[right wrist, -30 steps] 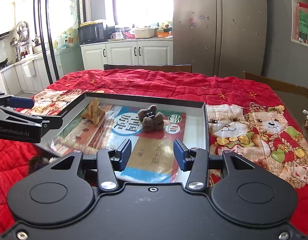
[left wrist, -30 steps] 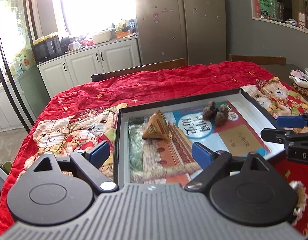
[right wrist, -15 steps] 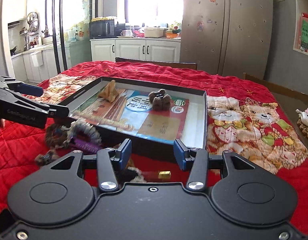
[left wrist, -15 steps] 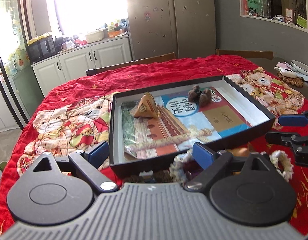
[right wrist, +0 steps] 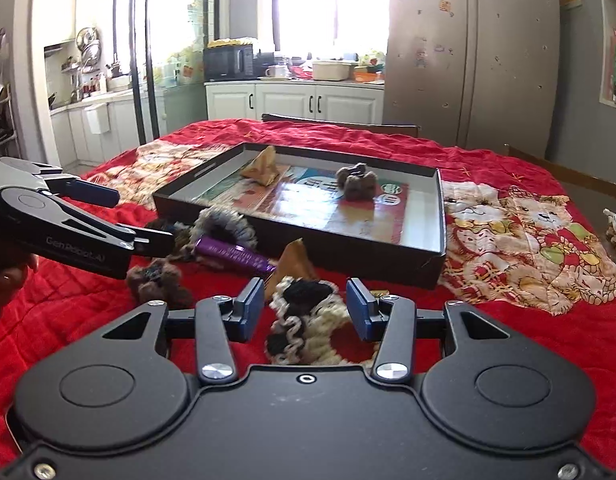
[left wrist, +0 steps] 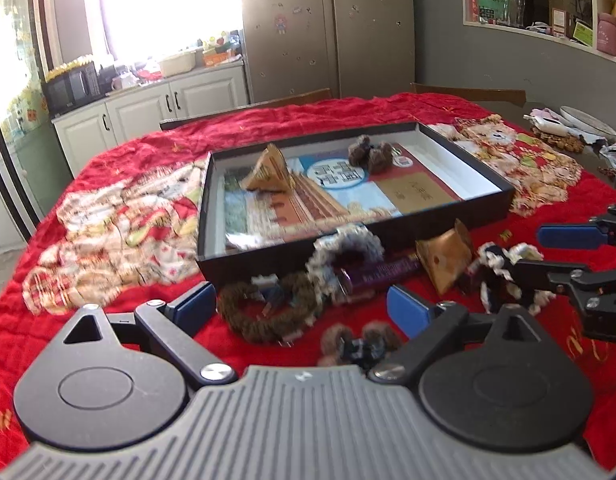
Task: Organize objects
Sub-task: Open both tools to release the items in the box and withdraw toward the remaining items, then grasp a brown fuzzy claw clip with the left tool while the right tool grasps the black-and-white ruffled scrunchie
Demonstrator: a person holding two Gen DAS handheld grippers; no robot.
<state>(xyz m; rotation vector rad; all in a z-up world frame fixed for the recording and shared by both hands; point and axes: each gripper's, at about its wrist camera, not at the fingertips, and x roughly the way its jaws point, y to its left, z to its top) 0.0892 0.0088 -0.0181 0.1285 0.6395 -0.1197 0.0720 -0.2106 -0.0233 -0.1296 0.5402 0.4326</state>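
Note:
A black shallow box (left wrist: 503,194) (right wrist: 441,216) on the red quilt holds a tan pyramid pouch (left wrist: 268,170) and a brown fuzzy scrunchie (left wrist: 369,154). In front of it lie a brown scrunchie (left wrist: 264,312), a grey-white scrunchie (left wrist: 347,246), a purple tube (left wrist: 377,274) (right wrist: 234,256), a second tan pouch (left wrist: 443,262), a small brown fuzzy clip (left wrist: 359,344) and a black-and-cream scrunchie (right wrist: 304,320). My left gripper (left wrist: 302,306) is open above the brown scrunchie. My right gripper (right wrist: 306,306) is open, its jaws either side of the black-and-cream scrunchie.
The red bear-print quilt (left wrist: 128,216) covers the table. A woven coaster with dishes (left wrist: 563,132) sits at the far right. Chairs (right wrist: 339,120) stand behind the table, with kitchen cabinets and a fridge beyond.
Both grippers have pulled back from over the box toward the near side of the table. The loose items in front of the box have come into view. Both stay open.

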